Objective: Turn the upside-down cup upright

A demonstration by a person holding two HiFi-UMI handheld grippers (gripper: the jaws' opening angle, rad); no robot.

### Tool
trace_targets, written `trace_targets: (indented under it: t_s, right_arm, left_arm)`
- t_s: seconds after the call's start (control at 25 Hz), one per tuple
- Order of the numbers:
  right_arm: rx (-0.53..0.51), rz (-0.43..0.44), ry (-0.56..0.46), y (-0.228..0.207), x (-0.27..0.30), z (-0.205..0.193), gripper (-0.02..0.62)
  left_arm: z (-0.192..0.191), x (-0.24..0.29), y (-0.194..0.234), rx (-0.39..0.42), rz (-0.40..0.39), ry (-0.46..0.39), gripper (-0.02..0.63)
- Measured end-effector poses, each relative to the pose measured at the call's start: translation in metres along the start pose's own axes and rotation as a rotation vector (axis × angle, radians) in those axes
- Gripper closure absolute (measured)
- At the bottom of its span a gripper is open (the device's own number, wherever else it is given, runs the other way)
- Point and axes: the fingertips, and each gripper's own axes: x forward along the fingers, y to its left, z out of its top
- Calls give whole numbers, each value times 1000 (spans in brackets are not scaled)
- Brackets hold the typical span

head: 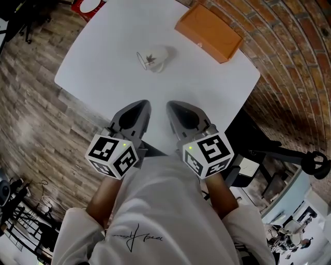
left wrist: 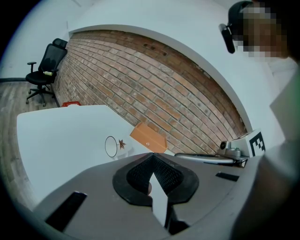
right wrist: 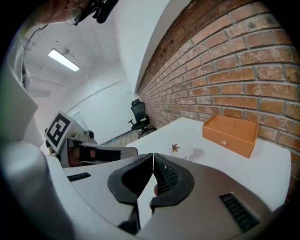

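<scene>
A white cup (head: pixel 155 58) with a brown maple-leaf print rests in the middle of the white table (head: pixel 103 72). It appears tipped on its side, with its dark-edged rim toward the left. The left gripper view shows the cup (left wrist: pixel 115 146) rim-on, and the right gripper view shows the cup (right wrist: pixel 180 149) small and ahead. My left gripper (head: pixel 144 104) and right gripper (head: pixel 170 105) hover side by side over the table's near edge, well short of the cup. Both are shut with nothing in them, as also seen on the left gripper (left wrist: pixel 152 157) and right gripper (right wrist: pixel 153 156).
An orange box (head: pixel 209 32) lies at the table's far right corner beside the brick wall (head: pixel 289 46). A red object (head: pixel 88 5) sits beyond the far left corner. An office chair (left wrist: pixel 44 70) stands on the wood floor far off.
</scene>
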Motion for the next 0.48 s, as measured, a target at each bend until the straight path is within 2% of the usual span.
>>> trace_targets:
  t_s: [0.48]
  right_arm:
    - [12,-14,36,-13,33,2,574]
  left_arm:
    - [7,20,30,-34,10,34,597]
